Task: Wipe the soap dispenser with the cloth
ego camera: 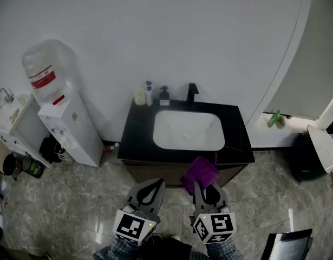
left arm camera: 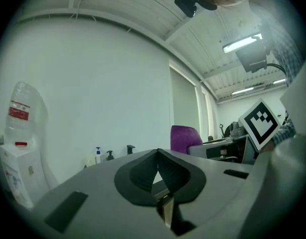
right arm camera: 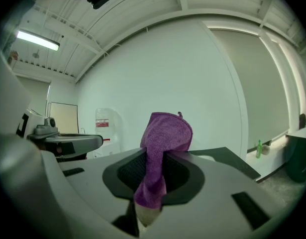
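Three pump bottles stand at the back left of the black counter (ego camera: 135, 140): a cream one (ego camera: 139, 96), a white one with a blue pump (ego camera: 149, 93) and a small black soap dispenser (ego camera: 164, 96). In the left gripper view the white bottle (left arm camera: 97, 154) and the black dispenser (left arm camera: 109, 155) show far off. My right gripper (ego camera: 197, 184) is shut on a purple cloth (ego camera: 200, 172), which bunches up above the jaws (right arm camera: 162, 136). My left gripper (ego camera: 155, 183) is shut on nothing (left arm camera: 157, 156). Both are held in front of the vanity, well short of the bottles.
A white sink basin (ego camera: 188, 130) and a black faucet (ego camera: 192, 94) sit in the counter. A water cooler (ego camera: 66, 121) and a white cabinet (ego camera: 14, 124) stand to the left. At the right are a green bottle (ego camera: 274, 118) and a dark bin (ego camera: 308, 158).
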Tool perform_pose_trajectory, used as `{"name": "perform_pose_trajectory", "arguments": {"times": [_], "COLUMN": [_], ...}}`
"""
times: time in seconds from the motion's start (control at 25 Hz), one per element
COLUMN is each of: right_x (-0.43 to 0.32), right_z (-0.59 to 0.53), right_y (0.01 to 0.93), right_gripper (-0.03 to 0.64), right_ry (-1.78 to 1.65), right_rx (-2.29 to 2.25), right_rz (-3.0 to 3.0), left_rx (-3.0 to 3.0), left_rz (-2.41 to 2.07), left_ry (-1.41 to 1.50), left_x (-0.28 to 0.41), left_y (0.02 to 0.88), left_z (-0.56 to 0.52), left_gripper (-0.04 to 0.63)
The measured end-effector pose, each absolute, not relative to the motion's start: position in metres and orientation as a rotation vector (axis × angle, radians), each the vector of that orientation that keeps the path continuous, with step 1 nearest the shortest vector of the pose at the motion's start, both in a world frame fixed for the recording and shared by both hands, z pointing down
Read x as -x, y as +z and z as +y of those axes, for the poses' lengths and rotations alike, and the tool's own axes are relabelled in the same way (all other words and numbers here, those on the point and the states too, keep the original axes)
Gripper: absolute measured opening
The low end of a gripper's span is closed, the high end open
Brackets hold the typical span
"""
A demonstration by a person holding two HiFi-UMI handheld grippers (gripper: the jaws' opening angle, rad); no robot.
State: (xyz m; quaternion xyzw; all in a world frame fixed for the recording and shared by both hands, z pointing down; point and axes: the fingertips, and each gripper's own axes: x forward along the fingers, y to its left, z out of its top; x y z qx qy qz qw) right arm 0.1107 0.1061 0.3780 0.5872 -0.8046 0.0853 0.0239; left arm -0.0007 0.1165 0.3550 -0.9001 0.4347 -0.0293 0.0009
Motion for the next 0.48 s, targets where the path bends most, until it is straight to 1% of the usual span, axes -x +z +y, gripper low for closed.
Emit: {"name": "perform_pose_trajectory", "arguments": {"times": [0.48], "right_x": [-0.1111], "right_z": [0.1089], "right_y": [0.3796], "right_gripper": [0.081], "right_ry": [0.283], "right_rx": [-1.790], "right_rz": [-2.495], "left_rx": [2.835], "left_rz": [1.358], "left_ry": [-0.091], "left_x": [-0.0056], "left_y": [0.3611], "left_z": [0.1195], "left_gripper": [0.002]}}
